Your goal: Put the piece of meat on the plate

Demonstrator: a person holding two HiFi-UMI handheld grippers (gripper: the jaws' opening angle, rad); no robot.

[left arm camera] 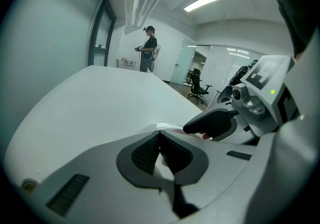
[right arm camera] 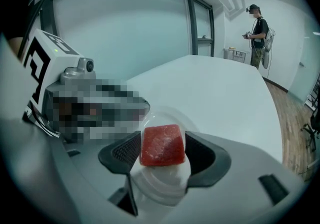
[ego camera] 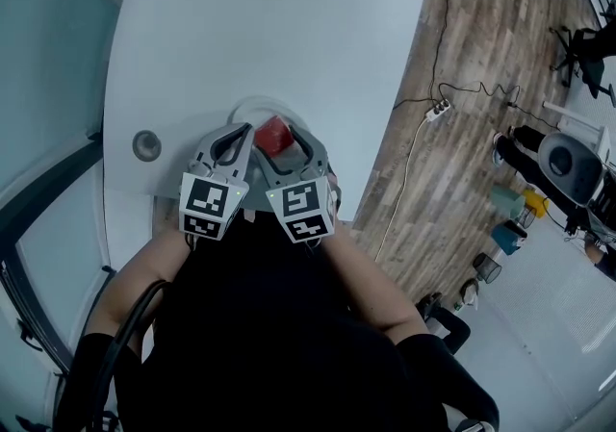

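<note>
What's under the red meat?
The plate lies under the piece of meat, held in the right gripper. Its jaws cover the plate's sides; contact cannot be told.

Black top (ego camera: pixel 279 324) & sleeves (ego camera: pixel 91 363); left gripper (left arm camera: pixel 160 154), right gripper (right arm camera: pixel 162 152) grey, b/w marker cubes (ego camera: pixel 212 204).

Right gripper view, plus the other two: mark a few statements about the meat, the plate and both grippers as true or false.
1. The right gripper has the piece of meat between its jaws. True.
2. The left gripper grips the plate. False: its jaws are together, with nothing between them.
3. The meat is green. False: it is red.
4. The meat is over the plate, which lies on the white table. True.
</note>
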